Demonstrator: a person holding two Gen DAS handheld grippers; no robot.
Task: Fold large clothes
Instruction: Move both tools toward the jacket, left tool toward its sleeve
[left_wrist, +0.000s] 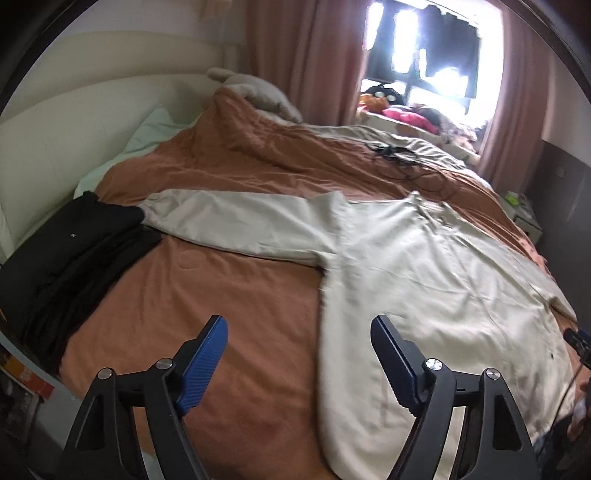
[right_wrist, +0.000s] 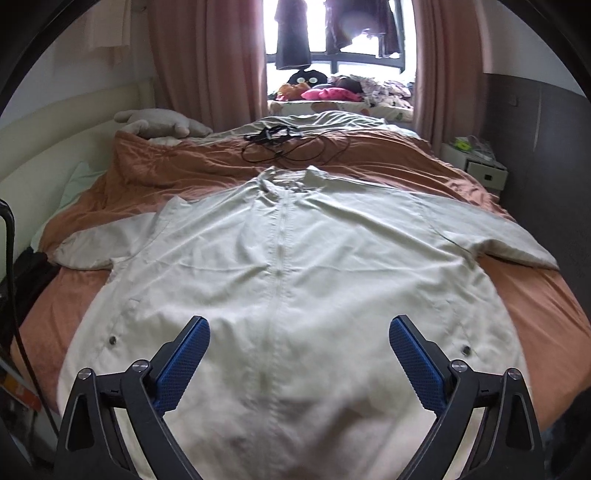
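Jacket flat on bed, both tools apart and empty: risk is a bad first grab.

Left wrist: left tool (left_wrist: 299, 354) hangs with fingers spread, nothing between them, over the jacket (left_wrist: 424, 266) side edge where it meets the bedspread (left_wrist: 207, 295). Closing here could pinch bedspread along with jacket, so the cover drags up with the fold. The sleeve (left_wrist: 229, 225) end touches the black pile (left_wrist: 74, 251); swinging it in may snag and topple that pile. Right wrist: right tool (right_wrist: 299, 354) also spread, empty, above the jacket (right_wrist: 295, 258) lower front, astride the zipper (right_wrist: 279, 258). A mid-panel grab would probably catch only the top layer, so the fold skews. The cables (right_wrist: 291, 146) lie just beyond the collar and could tangle if the jacket slides up.
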